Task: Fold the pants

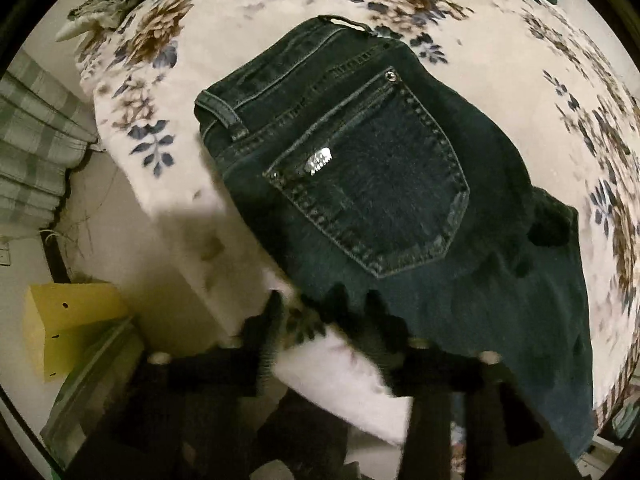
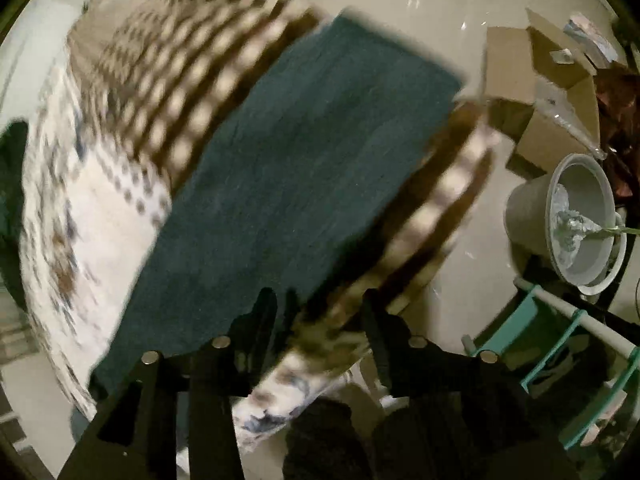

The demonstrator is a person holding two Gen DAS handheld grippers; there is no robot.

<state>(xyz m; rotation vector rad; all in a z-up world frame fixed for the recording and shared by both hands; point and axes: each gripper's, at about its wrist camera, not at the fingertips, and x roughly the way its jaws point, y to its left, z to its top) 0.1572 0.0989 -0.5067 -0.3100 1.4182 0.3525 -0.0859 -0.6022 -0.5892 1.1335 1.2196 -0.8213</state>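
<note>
Dark blue jeans (image 1: 380, 184) lie flat on a floral bedspread (image 1: 248, 28), back pocket (image 1: 372, 192) up, waistband toward the upper left. My left gripper (image 1: 324, 320) is open and empty, just short of the jeans' near edge at the side of the bed. In the right wrist view, which is blurred, the legs of the jeans (image 2: 288, 168) stretch away across the bed to the hem at the upper right. My right gripper (image 2: 320, 312) is open and empty at the near edge of the legs, over the bed's edge.
A yellow box (image 1: 68, 324) and a plaid cloth (image 1: 32, 160) are on the floor left of the bed. Right of the bed stand cardboard boxes (image 2: 540, 92), a grey bucket (image 2: 568, 216) and a teal rack (image 2: 560, 360). The bedspread's checked border (image 2: 168, 80) hangs over the edge.
</note>
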